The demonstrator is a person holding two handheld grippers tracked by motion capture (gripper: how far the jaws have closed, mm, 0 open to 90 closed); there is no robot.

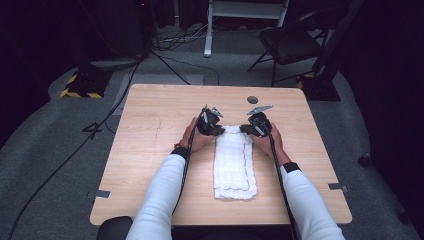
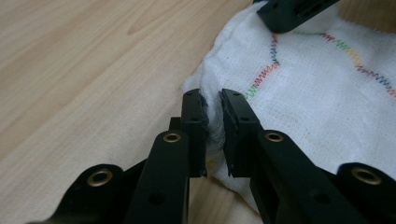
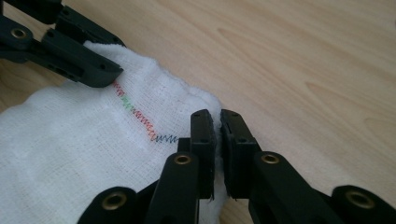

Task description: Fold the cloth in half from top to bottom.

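A white folded cloth (image 1: 234, 162) with multicoloured zigzag stitching lies lengthwise on the wooden table (image 1: 150, 150). My left gripper (image 1: 214, 129) is at its far left corner; in the left gripper view the cloth (image 2: 317, 93) is pinched between the black jaws of that gripper (image 2: 214, 100). My right gripper (image 1: 251, 129) is at the far right corner; in the right gripper view its jaws (image 3: 215, 119) are shut on the cloth's (image 3: 70, 140) edge. Each gripper view shows the other gripper's jaws at the top, on the same far edge.
A small dark round disc (image 1: 252, 99) lies on the table beyond the right gripper. A black chair (image 1: 290, 42) and cables (image 1: 100, 120) are on the floor behind and left of the table. Bare wood surrounds the cloth on both sides.
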